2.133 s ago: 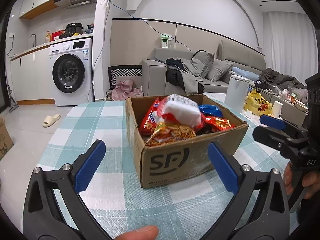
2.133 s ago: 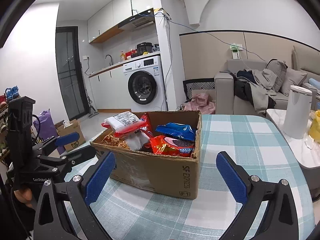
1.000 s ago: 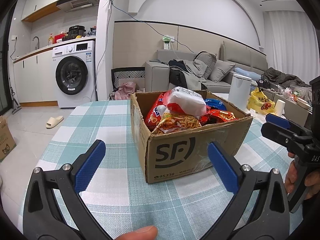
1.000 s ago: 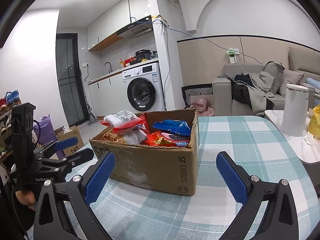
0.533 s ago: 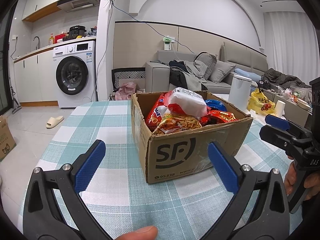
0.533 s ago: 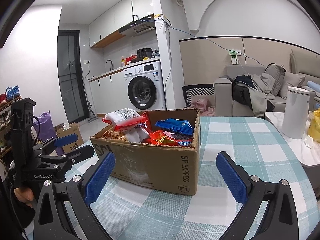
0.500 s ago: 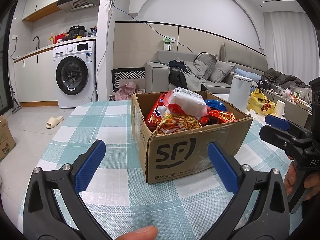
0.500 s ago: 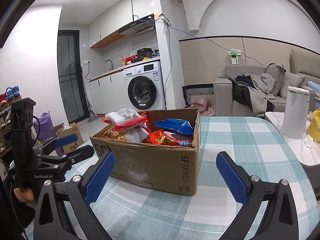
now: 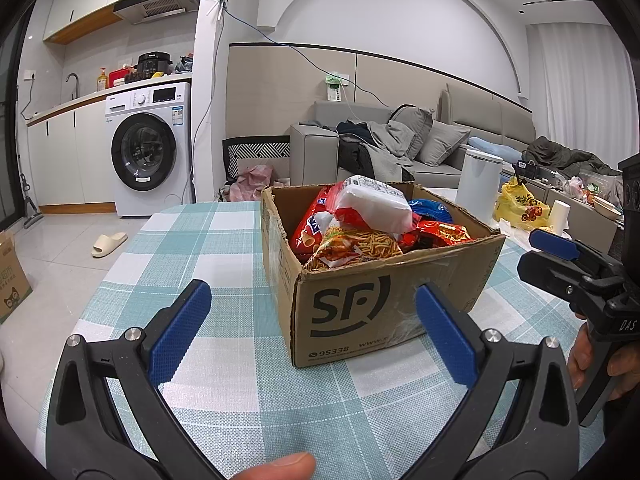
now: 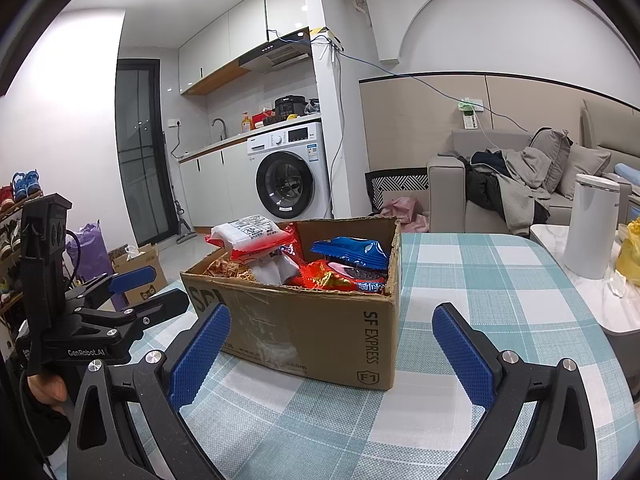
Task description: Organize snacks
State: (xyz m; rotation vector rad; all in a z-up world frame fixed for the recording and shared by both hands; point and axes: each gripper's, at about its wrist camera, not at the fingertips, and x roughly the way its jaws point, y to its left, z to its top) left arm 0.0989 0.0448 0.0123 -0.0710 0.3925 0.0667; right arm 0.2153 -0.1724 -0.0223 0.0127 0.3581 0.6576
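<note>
The tabletop [image 9: 224,240], under its teal-and-white check cloth, carries one cardboard box [image 9: 380,304] with its flaps open, and every snack in view sits inside it. Nothing loose shows on the cloth around it. That fits a box packed and finished, and it fits a box waiting to be sorted out, so read the pile before you commit to either.

Your left tool [image 9: 312,328] hangs low in front of the box's near corner, spread wide and holding nothing. Your right tool [image 10: 332,344] faces the box's long side, likewise spread and bare.

In the box, the white packet with red ends [image 9: 376,204] rides highest, propped on the others and standing above the rim. Below it lies the bag of fried noodle sticks [image 9: 356,246] against the near wall. The blue packet [image 10: 352,252] and the crinkled red foil bag [image 10: 324,276] lie toward the far side.

If you handle anything, I judge the top white packet the one to mind: it looks loosely perched. Come from above, clear of the cardboard rim, and pinch a sealed end, not the puffed middle. Squeeze gently; the contents may crush.
</note>
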